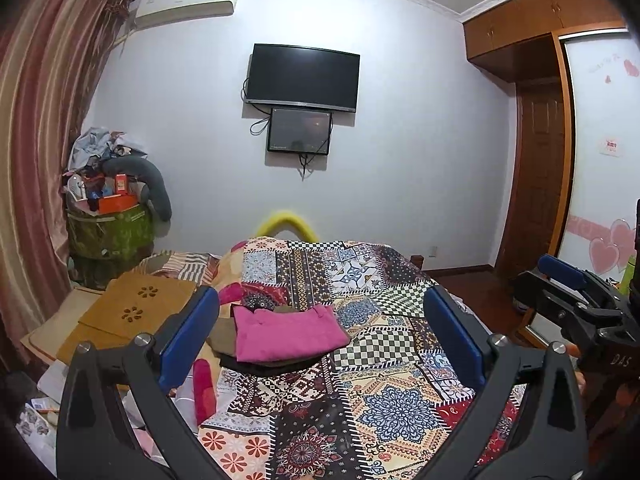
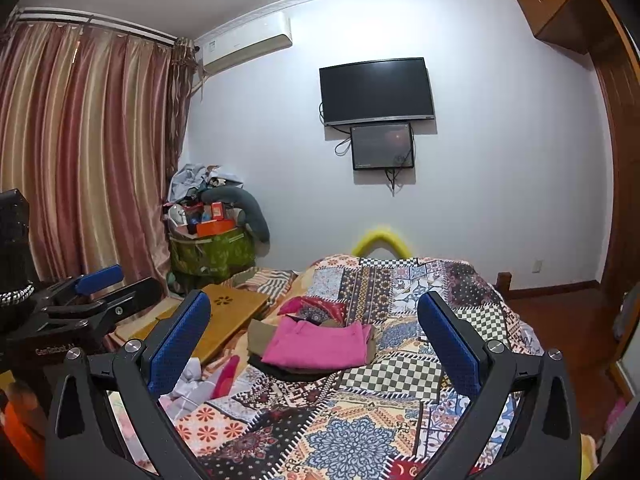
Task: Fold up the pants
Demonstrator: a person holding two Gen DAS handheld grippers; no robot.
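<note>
Left wrist view: pink pants (image 1: 288,334) lie folded atop a stack of folded clothes (image 1: 228,340) (brown, dark) on the patchwork bedspread (image 1: 372,400). Left gripper (image 1: 320,344) and right gripper (image 2: 314,346) both spread wide, holding nothing, raised above the bed.

A bedroom in a home. A bed (image 1: 360,380) under a patchwork quilt fills the floor; striped curtains (image 2: 80,152) hang at the window, a television (image 1: 302,77) and an air conditioner (image 1: 184,2) are fixed to the wall, and a wooden wardrobe (image 1: 520,24) stands beside the door (image 1: 536,168).
</note>
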